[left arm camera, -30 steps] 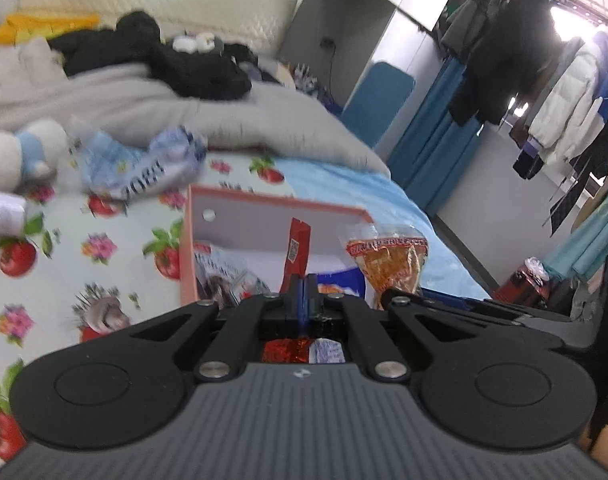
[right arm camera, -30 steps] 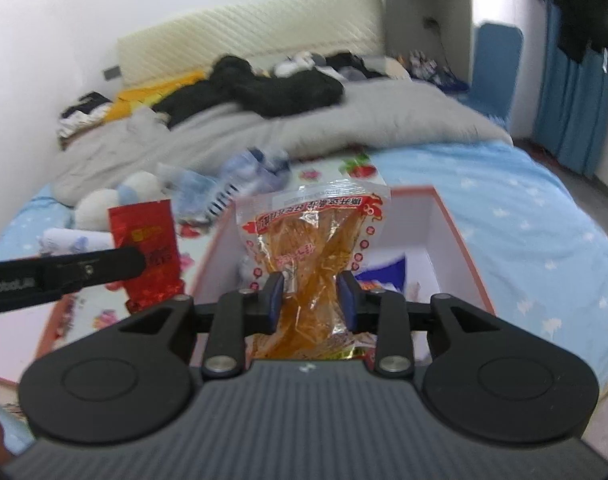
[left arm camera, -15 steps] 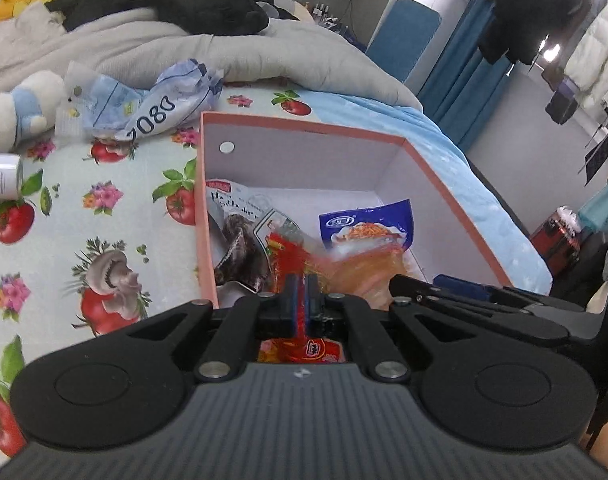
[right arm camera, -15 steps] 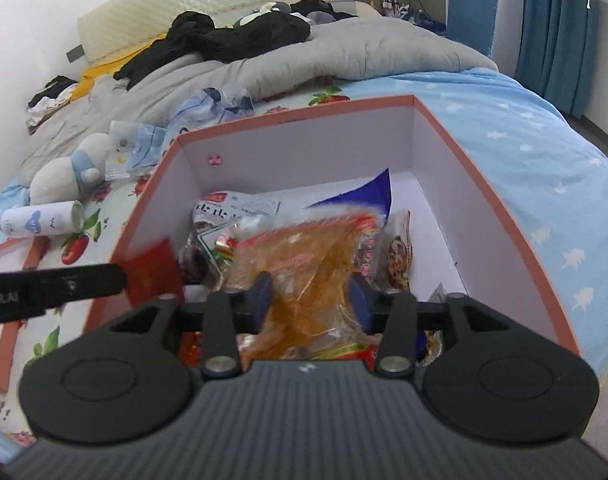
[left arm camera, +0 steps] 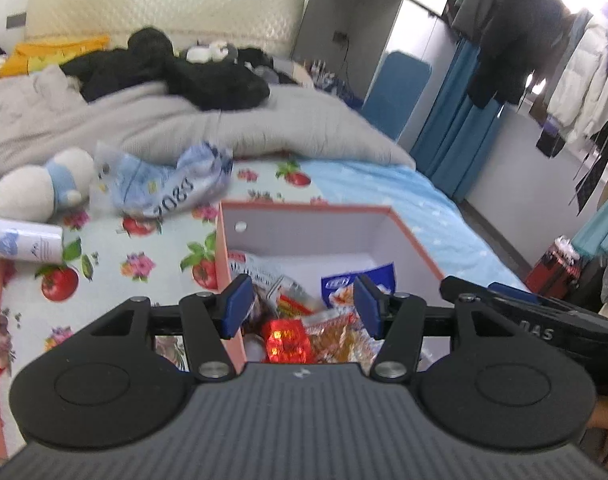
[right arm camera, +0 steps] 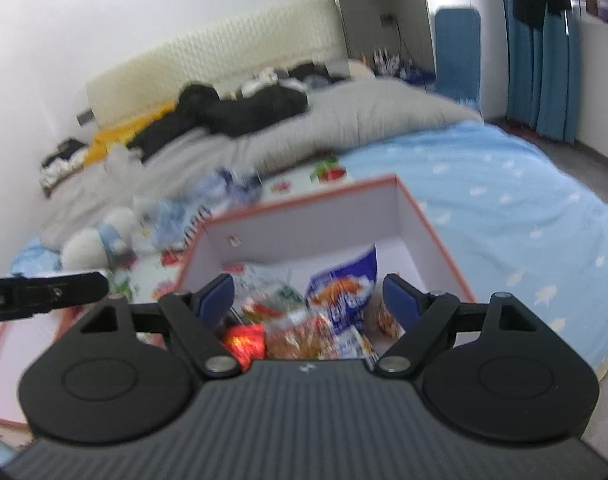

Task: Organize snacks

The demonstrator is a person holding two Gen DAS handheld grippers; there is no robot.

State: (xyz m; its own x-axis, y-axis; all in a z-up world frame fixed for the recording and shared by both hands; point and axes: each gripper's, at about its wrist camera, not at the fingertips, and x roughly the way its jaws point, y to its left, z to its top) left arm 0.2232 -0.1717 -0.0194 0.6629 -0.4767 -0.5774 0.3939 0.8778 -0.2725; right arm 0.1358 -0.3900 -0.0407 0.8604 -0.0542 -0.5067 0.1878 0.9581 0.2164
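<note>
Snack packets lie in the open box on the bed, both hand-held grippers above them.

The red packet [left arm camera: 286, 340], orange packet [left arm camera: 340, 338] and blue packet [left arm camera: 358, 282] rest inside the pink-rimmed box [left arm camera: 416, 240] on the fruit-print cloth [left arm camera: 136, 268]. The left hand-held gripper [left arm camera: 302, 306] and right hand-held gripper [right arm camera: 310, 300] hover over the box, jaws opening with nothing pinched between the pads. A plush toy [left arm camera: 36, 190] and a white tube [left arm camera: 22, 242] lie beside the box.
</note>
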